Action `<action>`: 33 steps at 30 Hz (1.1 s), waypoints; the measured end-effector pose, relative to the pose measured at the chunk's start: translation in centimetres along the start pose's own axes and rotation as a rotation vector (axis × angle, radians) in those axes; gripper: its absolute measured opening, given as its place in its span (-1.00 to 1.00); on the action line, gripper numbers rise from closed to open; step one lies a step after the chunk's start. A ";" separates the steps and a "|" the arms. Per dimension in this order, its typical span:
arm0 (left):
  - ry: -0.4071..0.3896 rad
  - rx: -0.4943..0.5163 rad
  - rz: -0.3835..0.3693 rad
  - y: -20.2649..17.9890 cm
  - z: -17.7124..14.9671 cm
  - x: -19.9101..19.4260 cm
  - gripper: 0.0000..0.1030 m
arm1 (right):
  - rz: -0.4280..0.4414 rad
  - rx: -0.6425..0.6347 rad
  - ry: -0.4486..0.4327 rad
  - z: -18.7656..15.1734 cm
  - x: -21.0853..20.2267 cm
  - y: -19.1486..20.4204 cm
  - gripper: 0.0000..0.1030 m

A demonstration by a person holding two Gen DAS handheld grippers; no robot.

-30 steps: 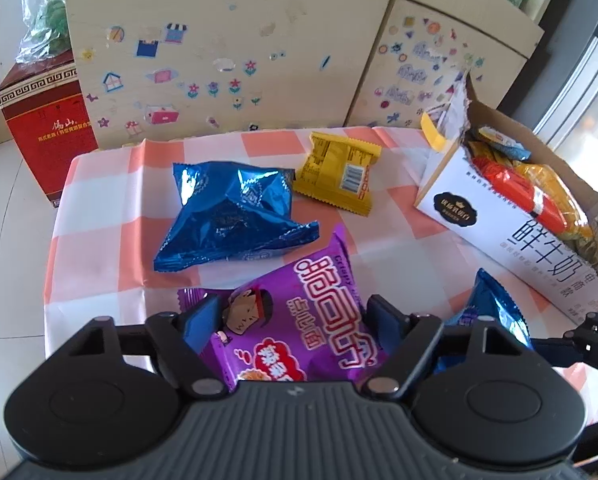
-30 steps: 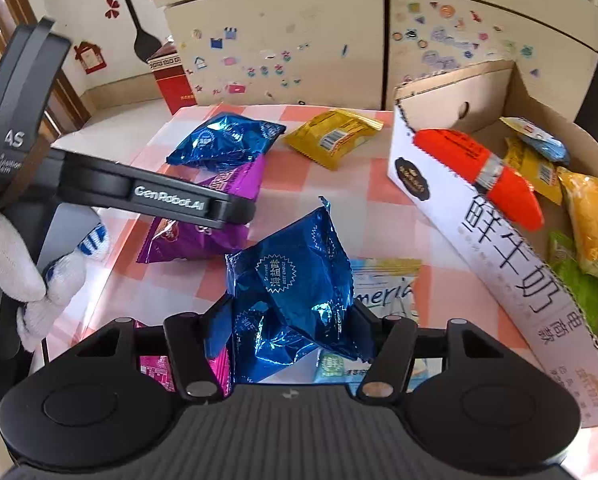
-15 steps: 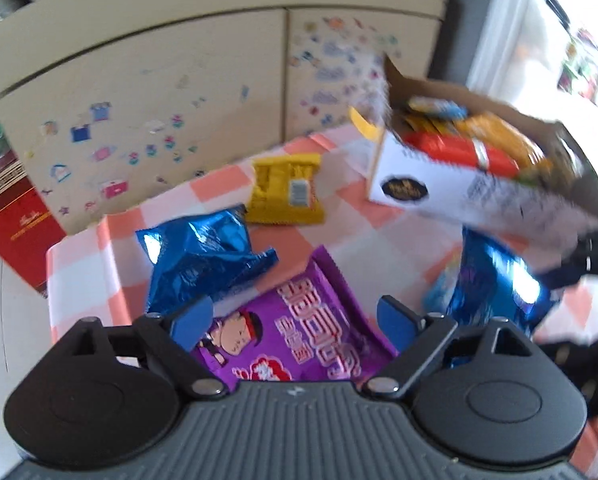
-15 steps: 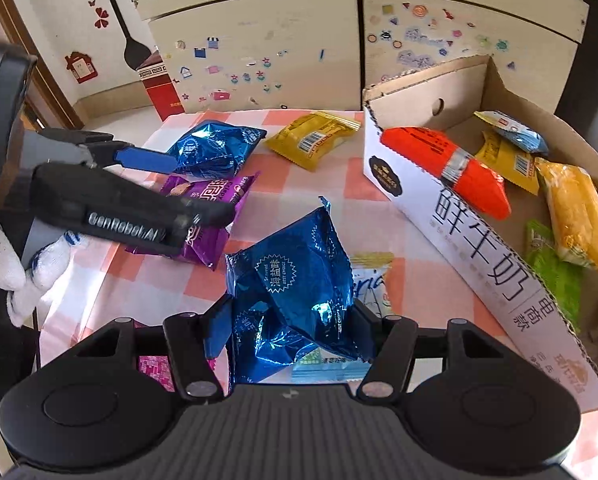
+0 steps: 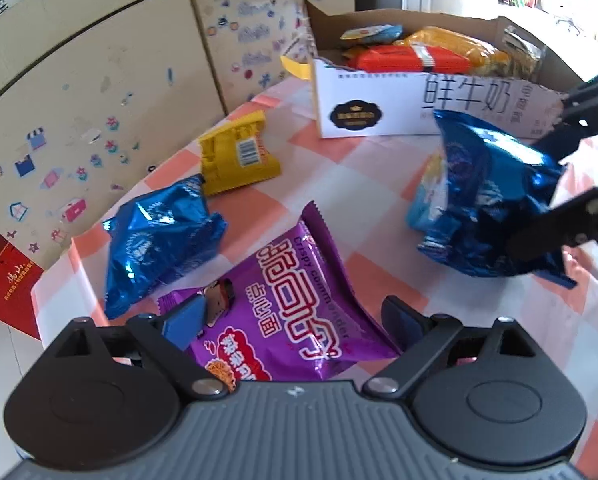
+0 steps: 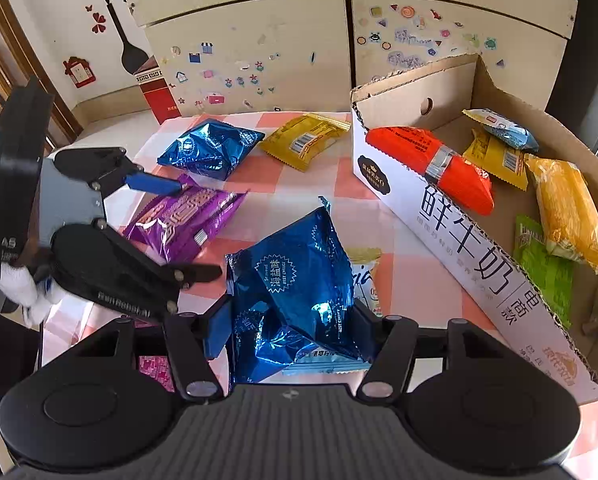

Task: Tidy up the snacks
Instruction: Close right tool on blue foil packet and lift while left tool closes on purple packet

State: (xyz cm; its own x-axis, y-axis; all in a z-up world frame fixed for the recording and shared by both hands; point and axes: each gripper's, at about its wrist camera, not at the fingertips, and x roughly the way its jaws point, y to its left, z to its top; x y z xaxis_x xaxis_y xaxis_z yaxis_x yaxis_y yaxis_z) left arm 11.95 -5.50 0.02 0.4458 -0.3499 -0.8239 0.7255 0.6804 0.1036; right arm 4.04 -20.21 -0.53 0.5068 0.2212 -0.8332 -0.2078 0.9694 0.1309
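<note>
My right gripper (image 6: 291, 326) is shut on a blue foil snack bag (image 6: 295, 276) and holds it above the checked tablecloth; the bag also shows in the left wrist view (image 5: 495, 204). My left gripper (image 5: 291, 316) is open, its jaws on either side of a purple snack packet (image 5: 295, 316) that lies on the table; the packet also shows in the right wrist view (image 6: 187, 220). A second blue bag (image 5: 159, 236) and a yellow packet (image 5: 237, 156) lie beyond it. The cardboard box (image 6: 463, 240) at the right holds several snacks.
A light blue and white packet (image 6: 365, 280) lies under the held bag. A pink packet (image 6: 155, 368) lies at the near table edge. A stickered cabinet (image 6: 259, 48) stands behind the table, and a red box (image 6: 157, 92) on the floor at its left.
The left gripper has swung right and come closer over the purple packet, staying open. The right gripper has lifted the blue bag a little, still shut on it.
</note>
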 end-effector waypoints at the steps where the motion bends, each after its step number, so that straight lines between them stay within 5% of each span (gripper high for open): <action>1: 0.003 -0.015 -0.017 0.0 0.0 -0.1 0.81 | -0.001 0.001 -0.001 0.0 0.0 0.0 0.30; 6: 0.110 -0.236 -0.120 1.0 0.1 -1.0 0.76 | -0.004 -0.001 -0.002 0.0 0.0 0.1 0.30; 8: 0.092 -0.292 -0.149 1.6 0.1 -1.8 0.76 | -0.007 -0.001 -0.004 0.0 0.0 0.0 0.30; 14: -0.015 0.002 -0.062 -0.1 -0.1 -3.7 0.78 | -0.017 0.018 -0.022 0.4 -0.5 -0.7 0.30; 20: 0.028 0.051 -0.089 -1.0 -1.2 -3.6 0.79 | -0.025 0.031 -0.031 0.6 -0.6 -1.1 0.30; 23: 0.027 -0.031 -0.049 -0.5 -1.8 -4.3 0.79 | -0.023 0.044 -0.047 0.9 -0.5 -1.2 0.30; 33: 0.091 -0.270 -0.105 0.5 -3.4 -4.7 0.79 | -0.028 0.037 -0.089 2.5 1.4 -0.1 0.31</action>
State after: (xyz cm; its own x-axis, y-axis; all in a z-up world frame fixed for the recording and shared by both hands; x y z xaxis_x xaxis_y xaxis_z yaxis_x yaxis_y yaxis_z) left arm 8.42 -1.32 2.08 0.3182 -0.3769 -0.8699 0.5944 0.7942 -0.1267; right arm 6.89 -19.76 -0.35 0.5850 0.2009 -0.7858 -0.1623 0.9782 0.1293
